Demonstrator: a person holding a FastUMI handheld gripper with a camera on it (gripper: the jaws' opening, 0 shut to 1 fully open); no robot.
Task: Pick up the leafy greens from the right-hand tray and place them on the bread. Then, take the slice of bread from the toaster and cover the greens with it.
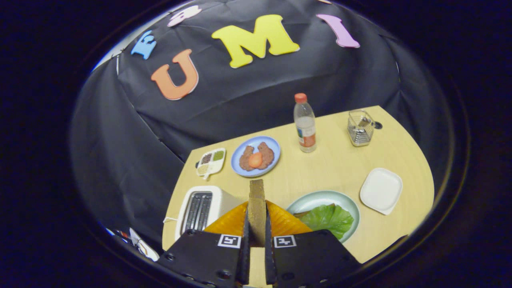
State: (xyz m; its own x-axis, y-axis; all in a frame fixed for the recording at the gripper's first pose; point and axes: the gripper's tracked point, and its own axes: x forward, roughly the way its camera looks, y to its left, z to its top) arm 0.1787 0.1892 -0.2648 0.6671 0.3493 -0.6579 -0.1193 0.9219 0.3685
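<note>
Bread slice (pixel 257 212) stands upright, clamped between the fingers of the gripper (pixel 256 236), above the table (pixel 340 168).
Just right, leafy greens (pixel 329 218) lie on a pale plate (pixel 320 198); the toaster (pixel 200 210) sits left; bare tabletop beyond reaches a bottle (pixel 305 124).

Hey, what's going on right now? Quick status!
Gripper shut on bread slice, held upright. Greens already on plate, just ahead to the right. Toaster beside fingers, nothing blocking.

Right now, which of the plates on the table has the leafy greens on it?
The pale green round plate, just right of the gripper shut on the bread slice. The blue plate holds meat; the white square plate holds nothing.
</note>
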